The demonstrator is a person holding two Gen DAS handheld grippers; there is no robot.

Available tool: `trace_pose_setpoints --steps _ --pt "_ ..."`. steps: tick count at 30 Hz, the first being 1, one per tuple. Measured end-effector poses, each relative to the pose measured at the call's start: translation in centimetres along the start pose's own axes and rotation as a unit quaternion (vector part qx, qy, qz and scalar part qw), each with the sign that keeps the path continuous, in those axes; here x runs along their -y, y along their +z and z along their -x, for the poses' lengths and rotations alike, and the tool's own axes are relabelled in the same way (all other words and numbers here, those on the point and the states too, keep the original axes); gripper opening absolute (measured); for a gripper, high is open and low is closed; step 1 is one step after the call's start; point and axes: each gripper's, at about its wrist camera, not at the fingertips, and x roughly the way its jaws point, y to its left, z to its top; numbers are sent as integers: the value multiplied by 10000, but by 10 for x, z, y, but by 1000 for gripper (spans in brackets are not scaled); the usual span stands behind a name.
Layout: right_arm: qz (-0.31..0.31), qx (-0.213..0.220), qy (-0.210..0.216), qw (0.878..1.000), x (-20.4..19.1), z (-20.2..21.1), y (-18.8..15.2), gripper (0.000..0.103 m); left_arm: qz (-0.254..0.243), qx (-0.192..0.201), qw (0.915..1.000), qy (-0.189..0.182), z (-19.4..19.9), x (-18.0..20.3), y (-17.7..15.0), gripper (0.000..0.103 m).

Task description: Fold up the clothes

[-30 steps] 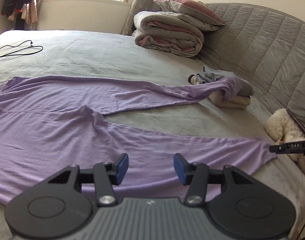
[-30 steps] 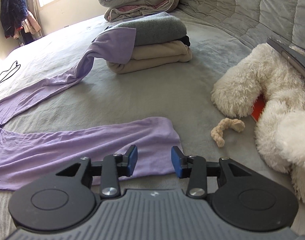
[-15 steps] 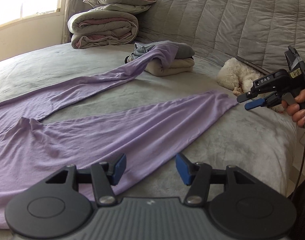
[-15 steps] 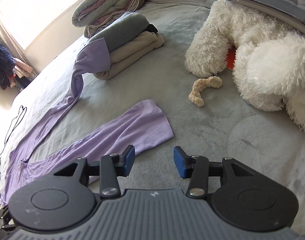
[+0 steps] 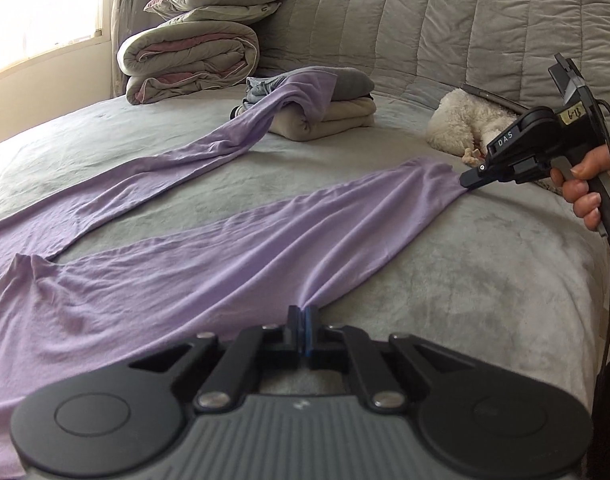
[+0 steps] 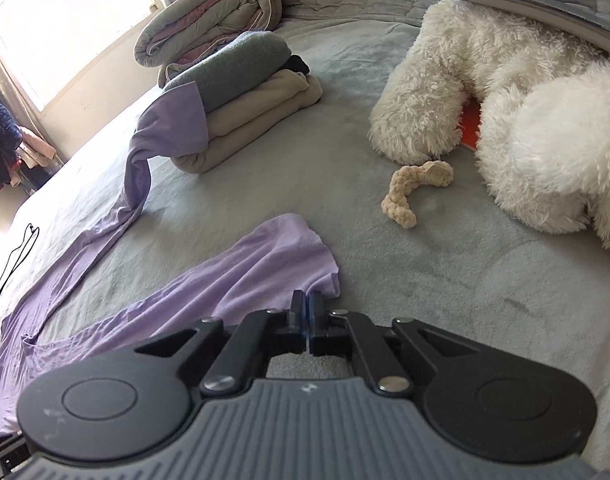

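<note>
Purple leggings (image 5: 209, 264) lie spread on the grey bed (image 5: 485, 280). My left gripper (image 5: 304, 316) is shut on the near edge of the nearer leg, and the cloth bunches at the jaws. My right gripper (image 6: 306, 308) is shut on that leg's cuff end (image 6: 289, 264); it also shows in the left wrist view (image 5: 467, 180), pinching the cuff. The far leg (image 5: 193, 152) runs up and drapes over a stack of folded clothes (image 5: 337, 116), which also shows in the right wrist view (image 6: 245, 104).
A white plush toy (image 6: 505, 120) and a small braided cream piece (image 6: 413, 192) lie right of the cuff. Rolled quilts and pillows (image 5: 193, 52) sit at the quilted headboard (image 5: 445, 32). A black cable (image 6: 13, 260) lies far left on the bed.
Both grippers have gone from open to shut on the nearer leg: the left on its edge, the right on its cuff. Both moved down and forward onto the cloth.
</note>
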Motion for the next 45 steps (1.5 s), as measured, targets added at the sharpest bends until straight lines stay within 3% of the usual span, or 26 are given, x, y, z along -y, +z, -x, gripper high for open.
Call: trace_pose_setpoints --steps 6,9,13,14,16,17,20,45 --pt "270 39 -315 9991 1 25 2 1 233 -88 9975 -665 18 0 4 1" --pt "414 -185 -447 9980 2 19 0 1 395 -401 9953 -782 12 -4 -3 1" --pt "587 -298 -486 9966 0 11 -4 7 600 -353 9941 -833 11 -6 -7 8" --pt "641 -255 -470 9965 -2 12 -3 14 622 -316 9940 -848 12 -6 -6 14" --pt "749 -159 -434 9961 -6 14 -2 14 646 -266 9938 -867 16 -7 -6 29" --pt "804 -107 -436 9958 -8 14 -1 17 659 -247 9940 -834 17 -7 -5 30" --pt "852 21 -459 9953 -13 15 1 45 706 -203 9941 -794 21 -11 -4 34" --pt "1278 1 -212 9916 -80 -2 -12 46 1115 50 9937 -72 64 -61 -17 53"
